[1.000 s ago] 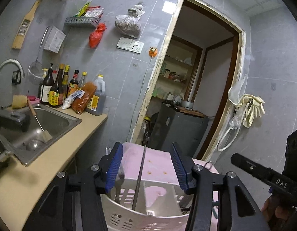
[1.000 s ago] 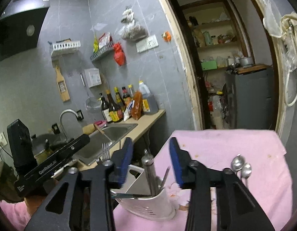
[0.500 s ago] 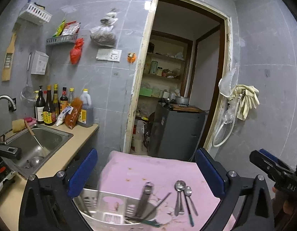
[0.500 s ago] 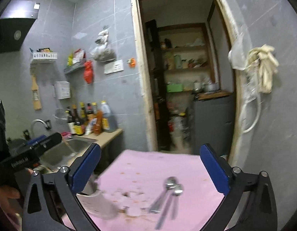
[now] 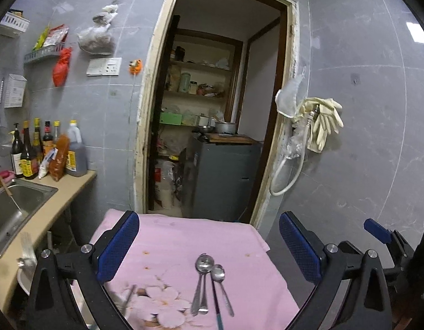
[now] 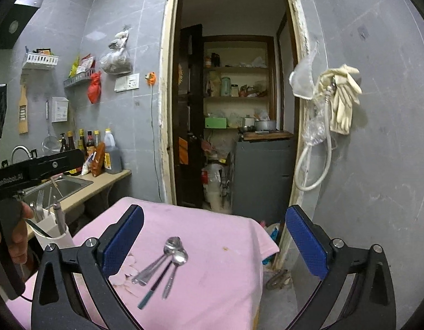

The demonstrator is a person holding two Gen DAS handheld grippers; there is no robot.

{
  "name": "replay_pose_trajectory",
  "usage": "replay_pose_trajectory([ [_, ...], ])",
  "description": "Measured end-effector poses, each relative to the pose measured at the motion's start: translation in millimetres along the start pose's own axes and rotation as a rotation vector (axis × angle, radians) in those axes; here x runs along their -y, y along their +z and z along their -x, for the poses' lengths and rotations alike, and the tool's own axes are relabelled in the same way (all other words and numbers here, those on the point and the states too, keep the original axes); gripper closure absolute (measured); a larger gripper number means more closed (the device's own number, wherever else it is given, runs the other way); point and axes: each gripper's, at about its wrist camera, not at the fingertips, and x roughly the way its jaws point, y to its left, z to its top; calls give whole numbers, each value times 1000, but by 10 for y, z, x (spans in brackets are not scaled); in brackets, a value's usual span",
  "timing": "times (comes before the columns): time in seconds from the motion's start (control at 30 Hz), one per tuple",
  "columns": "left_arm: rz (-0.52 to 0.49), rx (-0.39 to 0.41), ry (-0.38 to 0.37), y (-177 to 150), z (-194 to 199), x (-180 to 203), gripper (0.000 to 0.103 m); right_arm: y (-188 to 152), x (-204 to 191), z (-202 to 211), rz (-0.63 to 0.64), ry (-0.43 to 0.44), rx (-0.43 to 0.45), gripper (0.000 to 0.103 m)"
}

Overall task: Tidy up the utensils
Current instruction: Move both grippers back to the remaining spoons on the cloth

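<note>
Several metal spoons (image 5: 205,283) lie side by side on the pink cloth of the table (image 5: 239,236), with a thin green-tipped stick beside them. They also show in the right wrist view (image 6: 168,258). A white utensil holder (image 6: 51,229) with a fork and other cutlery stands at the table's left edge; in the left wrist view it is blurred at the lower left (image 5: 25,272). My left gripper (image 5: 209,247) is open and empty above the spoons. My right gripper (image 6: 214,239) is open and empty above them too.
A counter with a steel sink (image 5: 14,203) and several sauce bottles (image 5: 44,151) runs along the left wall. An open doorway (image 6: 239,110) leads to a pantry with a grey cabinet. Gloves and a hose (image 6: 338,104) hang on the right wall.
Both grippers have opened wide and pulled back and up from the utensil holder. The holder has slid out to the left of both views, and the spoons on the cloth now lie below them.
</note>
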Motion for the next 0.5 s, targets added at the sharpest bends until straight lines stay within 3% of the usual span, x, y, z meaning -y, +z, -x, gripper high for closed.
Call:
replay_pose_trajectory([
  [0.23,13,-23,16,-228,-387,148,0,-257,211,-346,-34,7,-56,2],
  [0.5,5,-182,67,-595,-1063,125,1,-646,379,-892,-48,80,-159,2],
])
